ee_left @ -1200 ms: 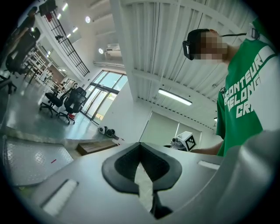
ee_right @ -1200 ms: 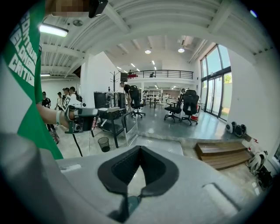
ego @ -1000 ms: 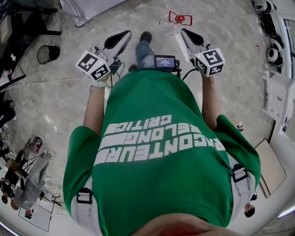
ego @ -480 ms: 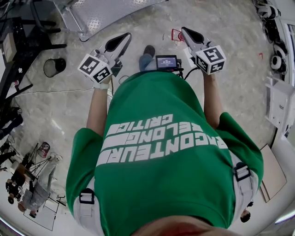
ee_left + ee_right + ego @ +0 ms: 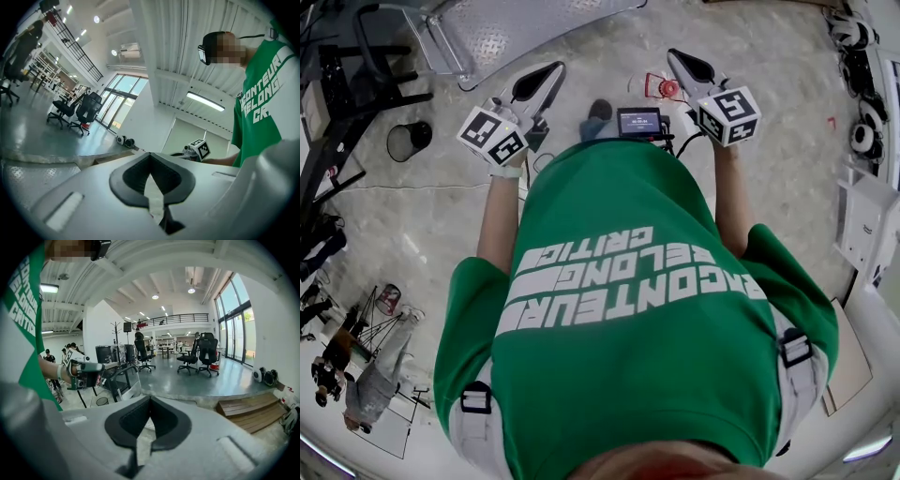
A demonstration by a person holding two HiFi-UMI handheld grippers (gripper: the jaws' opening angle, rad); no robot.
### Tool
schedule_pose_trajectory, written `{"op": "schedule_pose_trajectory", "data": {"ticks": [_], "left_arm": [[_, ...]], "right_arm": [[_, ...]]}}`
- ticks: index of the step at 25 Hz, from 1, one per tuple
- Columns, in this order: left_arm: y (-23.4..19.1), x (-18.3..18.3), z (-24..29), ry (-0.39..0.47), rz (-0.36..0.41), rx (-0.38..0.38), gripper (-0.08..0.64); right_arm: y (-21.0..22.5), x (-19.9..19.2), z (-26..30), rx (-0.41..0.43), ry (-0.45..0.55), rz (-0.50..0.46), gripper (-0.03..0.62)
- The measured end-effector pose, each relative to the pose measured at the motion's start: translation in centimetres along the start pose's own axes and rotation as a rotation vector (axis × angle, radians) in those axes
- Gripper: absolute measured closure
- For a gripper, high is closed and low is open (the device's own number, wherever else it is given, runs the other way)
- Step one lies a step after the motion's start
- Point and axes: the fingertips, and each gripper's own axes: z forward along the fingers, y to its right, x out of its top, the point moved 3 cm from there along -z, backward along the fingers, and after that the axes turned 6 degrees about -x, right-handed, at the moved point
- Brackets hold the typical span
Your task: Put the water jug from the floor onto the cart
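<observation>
A small clear object with a red top point(image 5: 661, 87) stands on the floor just ahead of my right gripper point(image 5: 678, 58); it may be the water jug. The cart point(image 5: 502, 33), a metal tread-plate platform with a black handle frame, lies at the top left, ahead of my left gripper point(image 5: 551, 73). Both grippers are held out in front of the green shirt, shut, with nothing between their fingers. In the left gripper view the closed jaws point(image 5: 150, 157) point level over the cart's plate point(image 5: 28, 173). In the right gripper view the closed jaws point(image 5: 149, 401) point slightly down.
A black waste bin point(image 5: 408, 139) and a black stand point(image 5: 356, 84) sit at the left. White equipment point(image 5: 867, 220) lines the right edge. Office chairs point(image 5: 199, 355) and wooden steps point(image 5: 248, 411) lie further off. People point(image 5: 356, 375) stand at the lower left.
The person has walked forward. The cart has come further into view at the top left and the red-topped object has drawn nearer. Both grippers stay shut.
</observation>
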Motion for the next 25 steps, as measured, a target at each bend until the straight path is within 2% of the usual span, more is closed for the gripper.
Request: {"op": "schedule_pose_trajectory", "data": {"ticks": [7,13,18,25], "left_arm": [[-1.8,0.1,2.6,-0.016,0.010,0.028,0.543],[-1.6,-0.3,4.3,-0.095,0.002,-0.020,0.543],[-0.9,-0.6,7.5,-0.143,0.010,-0.095,0.543],[0.9,-1.8,13.2,-0.231,0.002,-0.271,0.545]], "right_arm": [[3.0,-0.8,1.4,0.014,0.009,0.022,0.600],[4.3,-2.1,-0.2,-0.040,0.019,0.062,0.600],[7.3,-4.5,-3.3,-0.133,0.012,0.102,0.600],[9.6,-6.9,-7.2,-0.285,0.008,0.170,0.600]]}}
